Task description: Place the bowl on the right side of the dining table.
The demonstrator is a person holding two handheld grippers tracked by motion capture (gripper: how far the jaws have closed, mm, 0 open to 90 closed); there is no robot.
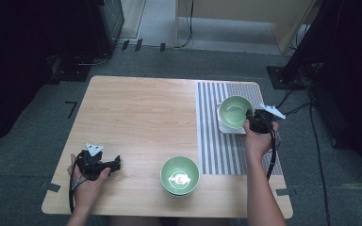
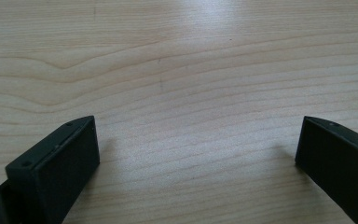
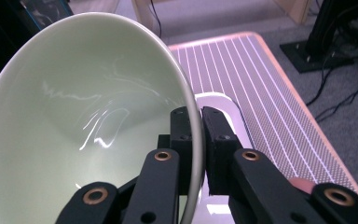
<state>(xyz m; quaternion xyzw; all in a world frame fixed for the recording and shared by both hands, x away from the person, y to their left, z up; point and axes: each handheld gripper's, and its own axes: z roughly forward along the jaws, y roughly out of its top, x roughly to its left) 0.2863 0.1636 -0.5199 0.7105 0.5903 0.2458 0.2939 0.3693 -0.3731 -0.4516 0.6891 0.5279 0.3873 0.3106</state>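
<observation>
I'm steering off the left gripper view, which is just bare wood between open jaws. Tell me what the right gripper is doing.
Observer: The right gripper is clamped on the rim of a green bowl, one jaw inside, one outside.
Operator: Say where that bowl sits.
Observer: Over a white tray on the striped mat.
Operator: Report anything else on the table.
Observer: A second green bowl stands on the wood near the front edge, untouched.

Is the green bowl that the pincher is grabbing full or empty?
Empty. In the right gripper view the bowl's pale green inside is bare and shiny, and the right gripper is shut on its rim.
</observation>
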